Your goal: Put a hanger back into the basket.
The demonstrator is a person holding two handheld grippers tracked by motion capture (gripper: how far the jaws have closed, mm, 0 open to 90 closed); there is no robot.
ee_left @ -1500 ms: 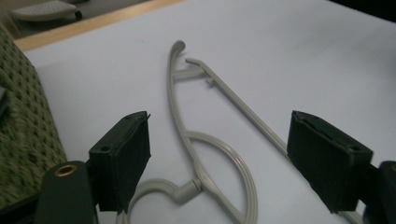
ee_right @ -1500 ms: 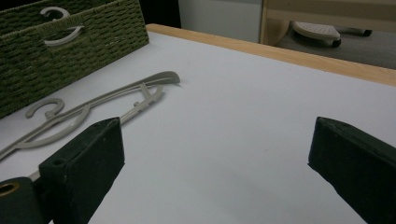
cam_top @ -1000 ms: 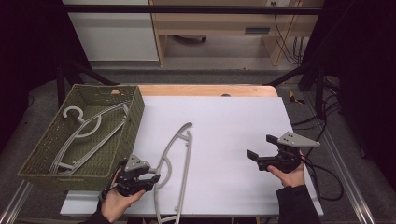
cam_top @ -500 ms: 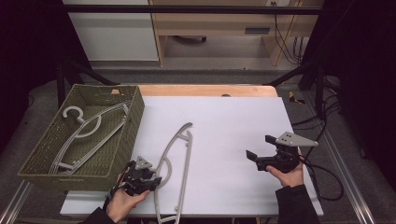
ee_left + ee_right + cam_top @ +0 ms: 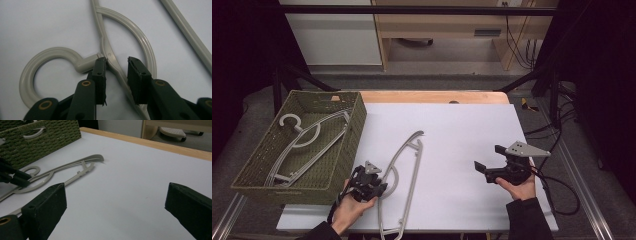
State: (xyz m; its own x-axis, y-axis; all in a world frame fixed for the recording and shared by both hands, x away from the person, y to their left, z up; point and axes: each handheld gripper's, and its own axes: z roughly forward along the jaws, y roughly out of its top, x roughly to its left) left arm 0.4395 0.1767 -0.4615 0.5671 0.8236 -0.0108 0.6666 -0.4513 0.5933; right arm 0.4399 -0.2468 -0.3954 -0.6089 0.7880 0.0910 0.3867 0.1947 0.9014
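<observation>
We see the grey hanger (image 5: 404,172) lying flat on the white table (image 5: 462,130), just beside the green woven basket (image 5: 347,150). Our left gripper (image 5: 379,189) sits over the hanger's neck, where the hook (image 5: 45,72) joins the body. In the left gripper view the neck runs between the two black jaws: the left pad seems to touch it, while a gap shows beside the right pad, so we judge the jaws narrow and just closing in, not yet clamped. The view is close, so contact on the far side is hard to confirm.

Our right gripper (image 5: 486,164) hovers well apart over bare table, its jaws spread wide with nothing between them.

Inside the basket lie more hangers (image 5: 307,145). The basket wall stands close by our left hand (image 5: 349,207), but nothing blocks the hanger itself.
</observation>
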